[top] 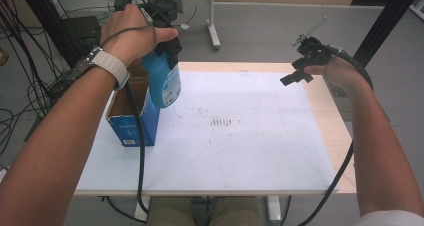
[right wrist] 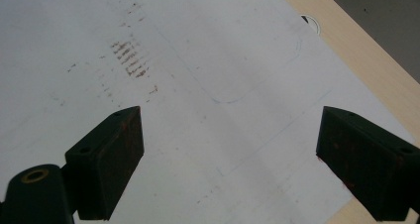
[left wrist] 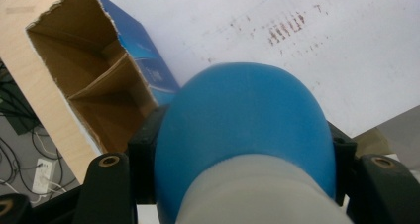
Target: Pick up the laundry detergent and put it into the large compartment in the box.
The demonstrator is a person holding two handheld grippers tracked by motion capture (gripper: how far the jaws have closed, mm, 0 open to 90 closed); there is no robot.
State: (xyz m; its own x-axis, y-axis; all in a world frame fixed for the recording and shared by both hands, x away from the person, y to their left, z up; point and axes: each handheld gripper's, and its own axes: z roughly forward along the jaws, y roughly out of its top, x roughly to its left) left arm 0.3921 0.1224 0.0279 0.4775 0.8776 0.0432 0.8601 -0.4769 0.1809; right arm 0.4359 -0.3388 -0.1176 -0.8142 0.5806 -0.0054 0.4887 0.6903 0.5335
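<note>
White paper [top: 240,136] lies bare; left claw [top: 167,48] pinches blue bottle [top: 164,83] over box [top: 131,118]; right claw [right wrist: 230,154] spread.

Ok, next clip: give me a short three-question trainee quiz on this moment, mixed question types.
1. True or false: the left gripper is shut on the blue bottle.
2. Where is the bottle relative to the open cardboard box? A) lying inside it B) held in the air beside its open top C) standing on the white sheet
3. How do the right gripper's jaws stand, and is anything between them?

Key
1. True; the jaws clamp its sides.
2. B
3. Wide apart, nothing between them; it hovers over the white sheet.
</note>
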